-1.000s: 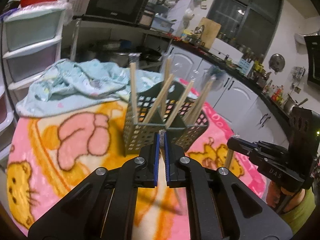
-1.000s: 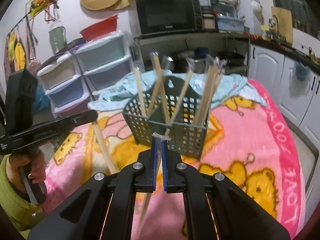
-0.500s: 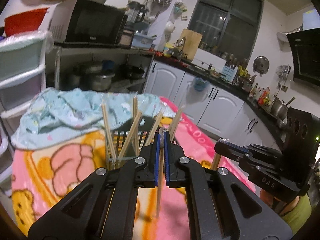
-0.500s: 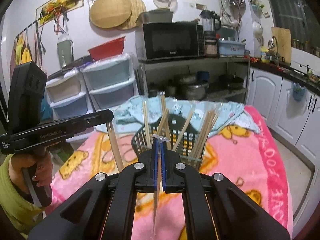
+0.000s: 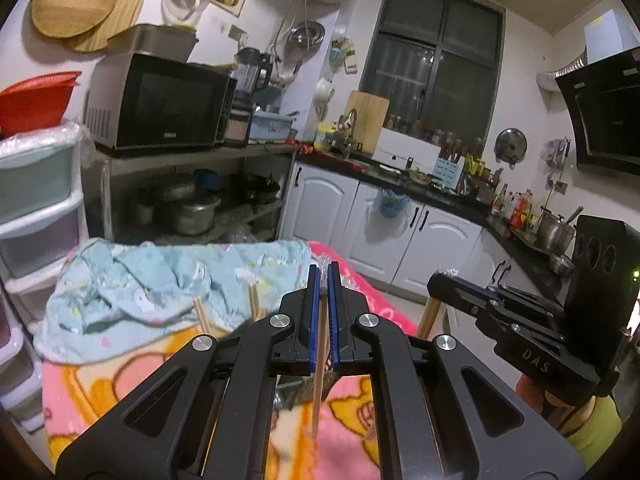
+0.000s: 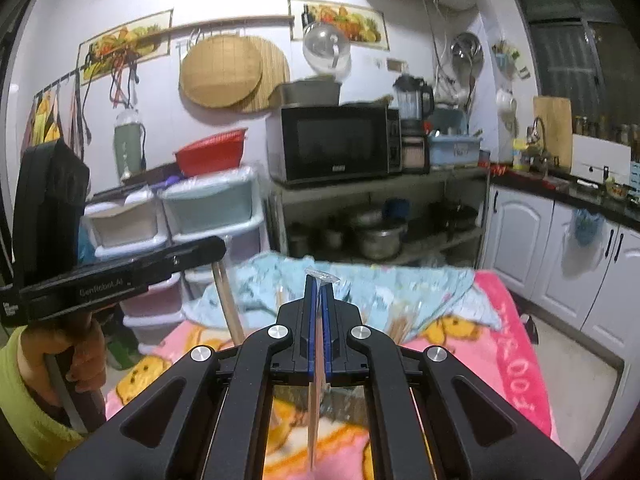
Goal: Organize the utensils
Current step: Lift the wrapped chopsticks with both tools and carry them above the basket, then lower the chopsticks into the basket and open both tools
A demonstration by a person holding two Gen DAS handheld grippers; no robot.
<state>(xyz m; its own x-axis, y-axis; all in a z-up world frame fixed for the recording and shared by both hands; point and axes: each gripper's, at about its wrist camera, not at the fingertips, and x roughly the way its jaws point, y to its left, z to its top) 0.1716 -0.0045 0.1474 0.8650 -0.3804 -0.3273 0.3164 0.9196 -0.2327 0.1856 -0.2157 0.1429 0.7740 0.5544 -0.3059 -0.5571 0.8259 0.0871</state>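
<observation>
My left gripper (image 5: 323,270) is shut on a wooden chopstick (image 5: 318,400) that hangs down between its blue pads, with a clear wrapper at its top. My right gripper (image 6: 319,280) is likewise shut on a plastic-wrapped chopstick (image 6: 314,412). Each gripper shows in the other's view: the right gripper (image 5: 434,284) with its chopstick (image 5: 429,316), and the left gripper (image 6: 218,248) with its chopstick (image 6: 230,304). The utensil basket is mostly hidden under the gripper bodies. Only the tips of the chopsticks standing in it (image 5: 200,314) (image 6: 400,322) poke up.
A pink cartoon blanket (image 5: 92,384) covers the table, with a crumpled light-blue cloth (image 5: 152,280) at its far side. Plastic drawers (image 6: 208,208) stand to the left, a shelf with a microwave (image 6: 332,144) and pots stands behind, and white cabinets (image 5: 432,240) stand to the right.
Both grippers have risen with their chopsticks and tipped closer to level. The basket has dropped out of sight beneath them, and more of the kitchen wall shows.
</observation>
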